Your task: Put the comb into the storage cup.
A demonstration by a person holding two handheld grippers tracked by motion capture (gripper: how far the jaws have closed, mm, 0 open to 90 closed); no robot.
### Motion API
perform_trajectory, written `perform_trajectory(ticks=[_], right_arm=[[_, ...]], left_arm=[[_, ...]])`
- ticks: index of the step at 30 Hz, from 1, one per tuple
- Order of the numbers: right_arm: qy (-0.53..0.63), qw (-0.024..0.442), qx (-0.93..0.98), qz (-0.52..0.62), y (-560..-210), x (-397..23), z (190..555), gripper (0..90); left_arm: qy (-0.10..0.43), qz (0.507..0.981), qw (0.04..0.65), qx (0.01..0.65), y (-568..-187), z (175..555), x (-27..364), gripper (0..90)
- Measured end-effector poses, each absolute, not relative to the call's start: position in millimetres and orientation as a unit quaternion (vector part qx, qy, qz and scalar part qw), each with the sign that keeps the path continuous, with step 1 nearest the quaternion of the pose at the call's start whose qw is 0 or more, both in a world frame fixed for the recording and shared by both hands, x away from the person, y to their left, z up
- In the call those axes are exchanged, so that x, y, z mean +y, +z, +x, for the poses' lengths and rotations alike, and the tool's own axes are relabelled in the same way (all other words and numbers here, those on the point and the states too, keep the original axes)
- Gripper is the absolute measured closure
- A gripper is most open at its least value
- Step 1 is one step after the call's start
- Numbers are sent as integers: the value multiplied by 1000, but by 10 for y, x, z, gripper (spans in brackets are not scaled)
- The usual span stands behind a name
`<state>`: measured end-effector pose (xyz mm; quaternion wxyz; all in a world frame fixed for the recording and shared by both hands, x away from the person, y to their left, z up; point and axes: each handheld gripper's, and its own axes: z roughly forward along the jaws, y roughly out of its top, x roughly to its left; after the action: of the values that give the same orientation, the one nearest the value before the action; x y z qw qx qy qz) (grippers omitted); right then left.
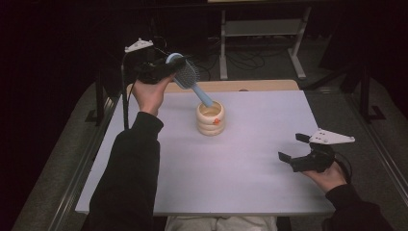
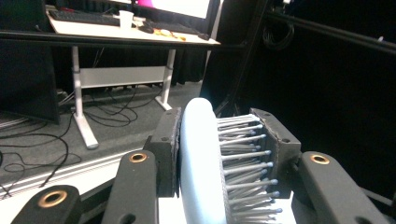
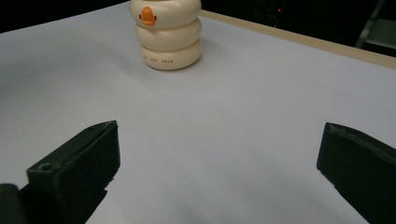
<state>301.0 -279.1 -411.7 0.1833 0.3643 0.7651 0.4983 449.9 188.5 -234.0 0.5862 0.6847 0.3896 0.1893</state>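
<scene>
While the right gripper (image 1: 297, 147) waits spread over the white table (image 1: 250, 192), a brush goes into a cup.
Farther off, the left gripper (image 1: 161, 67) pinches the light, stiff pale-blue plastic hairbrush (image 1: 188, 77) by its bristled head, handle tip inside the cream ribbed duck cup (image 1: 210, 118).

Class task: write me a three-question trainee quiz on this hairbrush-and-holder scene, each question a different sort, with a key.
1. True or false: the left gripper is shut on the blue hairbrush.
2. Where does the hairbrush handle's tip sit? A) inside the cream duck holder B) flat on the white table C) in the right gripper
3. Fill in: the right gripper's jaws are ____ and hold nothing.

Key: 1 true; 2 A; 3 open.
</scene>
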Motion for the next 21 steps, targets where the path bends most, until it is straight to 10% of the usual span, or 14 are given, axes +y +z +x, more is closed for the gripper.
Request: perform_trajectory(ticks=[21], right_arm=[[487, 172, 778, 357, -4188, -2765, 3011, 0]], left_arm=[[186, 721, 547, 382, -2641, 4613, 1609, 562]])
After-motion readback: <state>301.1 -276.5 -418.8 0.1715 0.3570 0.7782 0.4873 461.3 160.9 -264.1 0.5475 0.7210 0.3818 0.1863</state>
